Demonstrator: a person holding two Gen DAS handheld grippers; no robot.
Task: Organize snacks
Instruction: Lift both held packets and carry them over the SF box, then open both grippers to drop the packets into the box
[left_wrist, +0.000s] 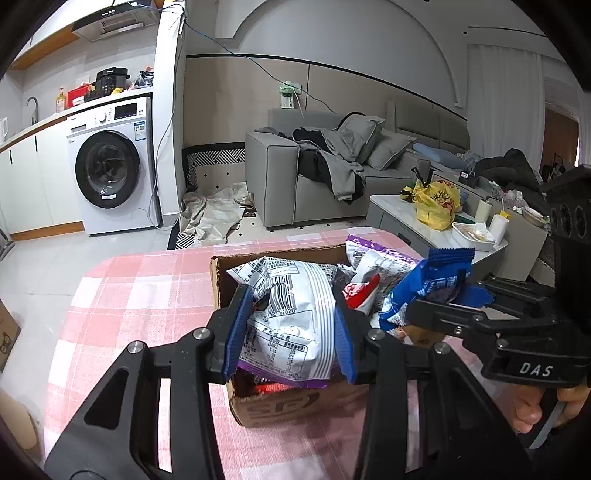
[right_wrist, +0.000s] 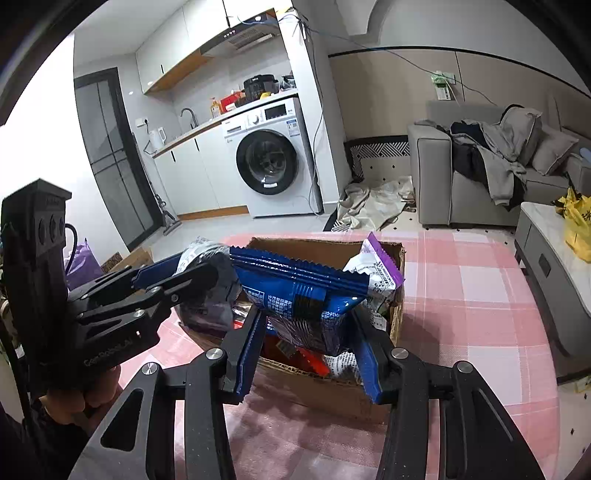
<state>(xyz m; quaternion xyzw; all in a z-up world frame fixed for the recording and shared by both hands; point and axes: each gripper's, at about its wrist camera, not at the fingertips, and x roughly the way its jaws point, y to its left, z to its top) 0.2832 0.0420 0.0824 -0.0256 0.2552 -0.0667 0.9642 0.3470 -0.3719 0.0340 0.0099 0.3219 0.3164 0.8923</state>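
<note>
A cardboard box (left_wrist: 280, 406) full of snack packets stands on the pink checked table (left_wrist: 147, 295). My left gripper (left_wrist: 290, 332) is shut on a white and purple snack bag (left_wrist: 291, 314) over the box. My right gripper (right_wrist: 308, 339) is shut on a blue snack bag (right_wrist: 299, 291) over the same box (right_wrist: 325, 391). The right gripper also shows in the left wrist view (left_wrist: 436, 299) with the blue bag (left_wrist: 424, 284). The left gripper shows in the right wrist view (right_wrist: 184, 277) with its bag (right_wrist: 207, 254). A purple-edged packet (right_wrist: 380, 273) and red packets (right_wrist: 314, 362) lie inside.
A coffee table (left_wrist: 391, 206) with a yellow bag (left_wrist: 436, 203) and cups stands to the right of the pink table. A grey sofa (left_wrist: 295, 177) with clothes is behind. A washing machine (left_wrist: 114, 166) and kitchen counter are at the far left.
</note>
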